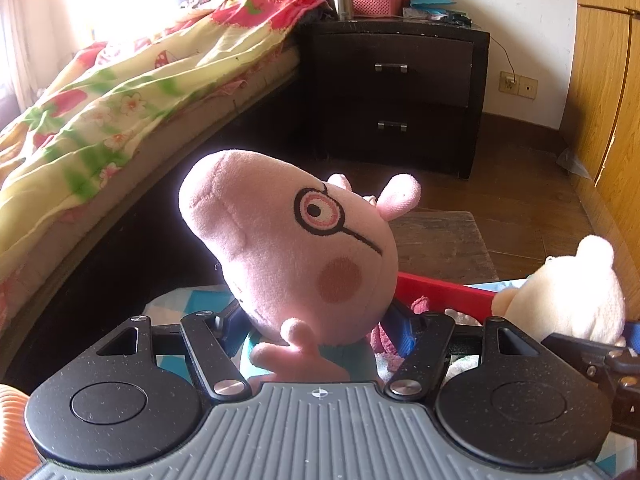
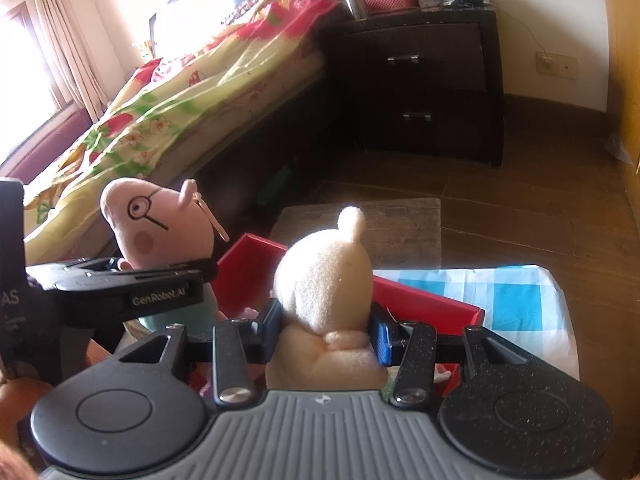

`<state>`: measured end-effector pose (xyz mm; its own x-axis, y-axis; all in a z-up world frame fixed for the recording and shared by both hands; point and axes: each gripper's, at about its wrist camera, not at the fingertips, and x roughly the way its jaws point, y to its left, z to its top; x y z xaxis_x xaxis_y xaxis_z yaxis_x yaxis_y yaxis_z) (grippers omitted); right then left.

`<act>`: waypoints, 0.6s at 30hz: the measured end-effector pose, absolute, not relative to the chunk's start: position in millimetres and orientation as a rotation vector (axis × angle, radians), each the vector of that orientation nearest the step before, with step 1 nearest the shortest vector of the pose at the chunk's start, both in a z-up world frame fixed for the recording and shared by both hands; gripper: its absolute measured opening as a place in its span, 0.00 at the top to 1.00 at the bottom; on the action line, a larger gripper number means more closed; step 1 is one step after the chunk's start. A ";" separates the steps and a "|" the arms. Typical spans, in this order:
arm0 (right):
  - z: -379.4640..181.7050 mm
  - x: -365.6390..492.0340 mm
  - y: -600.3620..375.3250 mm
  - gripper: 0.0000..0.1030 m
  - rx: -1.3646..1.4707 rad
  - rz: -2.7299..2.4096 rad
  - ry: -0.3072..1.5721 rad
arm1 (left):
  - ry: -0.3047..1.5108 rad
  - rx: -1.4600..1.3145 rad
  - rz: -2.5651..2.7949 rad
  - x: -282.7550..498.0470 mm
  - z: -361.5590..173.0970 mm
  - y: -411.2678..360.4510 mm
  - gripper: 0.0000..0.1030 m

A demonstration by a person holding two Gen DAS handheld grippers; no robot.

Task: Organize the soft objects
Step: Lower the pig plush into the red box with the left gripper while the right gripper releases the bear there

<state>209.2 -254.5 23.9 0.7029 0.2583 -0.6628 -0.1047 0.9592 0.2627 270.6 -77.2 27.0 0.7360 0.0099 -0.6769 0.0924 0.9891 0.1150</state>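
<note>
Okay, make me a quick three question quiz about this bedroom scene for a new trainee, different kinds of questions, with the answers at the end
1. True or false: the left gripper holds the pink plush pig with stitched round glasses.
2. Multiple choice: the cream fuzzy plush bear is clamped by A) the left gripper, B) the right gripper, C) neither.
3. Fill in: both toys are held above an open box whose colour is ____.

Key: 1 true; 2 B; 3 red.
</note>
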 end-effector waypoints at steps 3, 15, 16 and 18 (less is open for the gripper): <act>18.8 211.3 -253.3 0.77 0.199 0.208 0.780 | 0.747 0.144 -0.044 273.2 23.8 -79.5 0.34; 11.0 216.2 -249.5 0.77 0.173 0.203 0.801 | 0.765 0.167 -0.026 284.2 12.4 -84.7 0.34; 9.9 217.0 -249.2 0.77 0.170 0.202 0.805 | 0.768 0.167 -0.026 285.2 11.0 -84.8 0.33; 7.6 218.1 -248.6 0.76 0.162 0.201 0.811 | 0.772 0.172 -0.024 287.7 9.0 -84.1 0.29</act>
